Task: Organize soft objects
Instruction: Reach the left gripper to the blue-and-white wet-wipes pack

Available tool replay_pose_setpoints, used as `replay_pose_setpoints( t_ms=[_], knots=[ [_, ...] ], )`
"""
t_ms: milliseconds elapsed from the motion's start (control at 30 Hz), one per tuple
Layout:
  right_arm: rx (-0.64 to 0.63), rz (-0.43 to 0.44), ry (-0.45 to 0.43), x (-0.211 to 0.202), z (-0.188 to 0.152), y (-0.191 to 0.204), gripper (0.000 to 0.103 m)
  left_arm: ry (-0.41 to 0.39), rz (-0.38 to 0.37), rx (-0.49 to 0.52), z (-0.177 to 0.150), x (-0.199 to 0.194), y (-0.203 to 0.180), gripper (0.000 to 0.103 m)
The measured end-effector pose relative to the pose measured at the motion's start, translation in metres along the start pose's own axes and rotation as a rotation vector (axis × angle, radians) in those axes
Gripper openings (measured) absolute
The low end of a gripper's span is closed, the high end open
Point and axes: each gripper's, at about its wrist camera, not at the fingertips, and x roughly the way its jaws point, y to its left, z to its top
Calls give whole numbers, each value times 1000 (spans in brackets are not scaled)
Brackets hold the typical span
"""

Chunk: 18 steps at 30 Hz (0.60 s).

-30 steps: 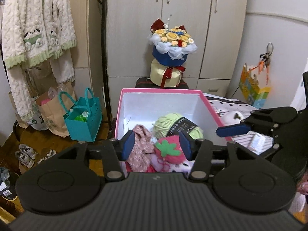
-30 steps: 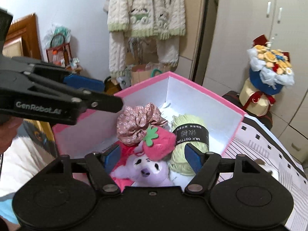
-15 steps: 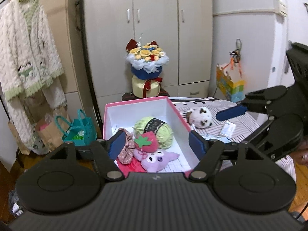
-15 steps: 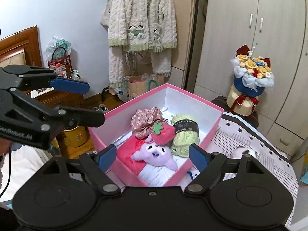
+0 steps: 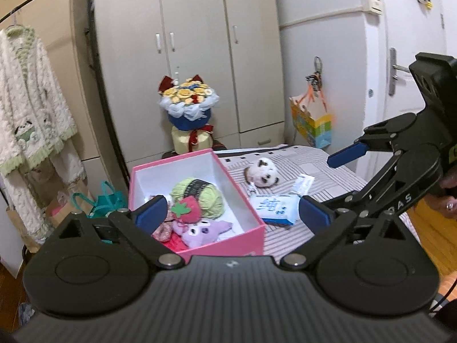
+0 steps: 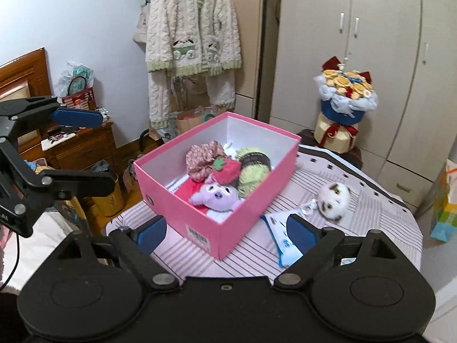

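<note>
A pink box (image 6: 251, 217) (image 5: 228, 238) stands on the striped table. In it lie a green yarn ball (image 6: 252, 168) (image 5: 197, 193), a strawberry plush (image 6: 227, 170) (image 5: 187, 210), a purple plush (image 6: 215, 195) (image 5: 201, 228) and a floral scrunchie (image 6: 201, 157). A white panda plush (image 6: 332, 197) (image 5: 262, 173) lies on the table right of the box. My left gripper (image 5: 231, 214) is open and empty, held back above the box's near side. My right gripper (image 6: 225, 231) is open and empty, above the box's front corner.
A tissue pack (image 5: 275, 205) (image 6: 285, 245) and a small white packet (image 5: 302, 184) lie on the striped cloth (image 6: 371, 208). A flower bouquet (image 6: 344, 105) stands behind the table. A knit cardigan (image 6: 194, 43) hangs at the left. A teal bag (image 5: 105, 200) sits on the floor.
Both grippers have pulled back and up from the box, jaws spread wider. The box and more of the table, with the panda plush and tissue pack, have come into view.
</note>
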Motion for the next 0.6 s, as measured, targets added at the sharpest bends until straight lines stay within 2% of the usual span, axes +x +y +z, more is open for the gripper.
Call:
replay_pose_setpoints(
  t_ms=[367, 467, 600],
  knots=[
    [45, -44, -69, -27, -65, -48, 97, 111, -163, -42, -8, 42, -43, 103],
    [56, -39, -96, -23, -82, -65, 97, 119, -203, -72, -10, 58, -54, 101],
    [42, -15, -90, -6, -93, -82, 97, 138, -235, -138, -10, 86, -64, 100]
  ],
)
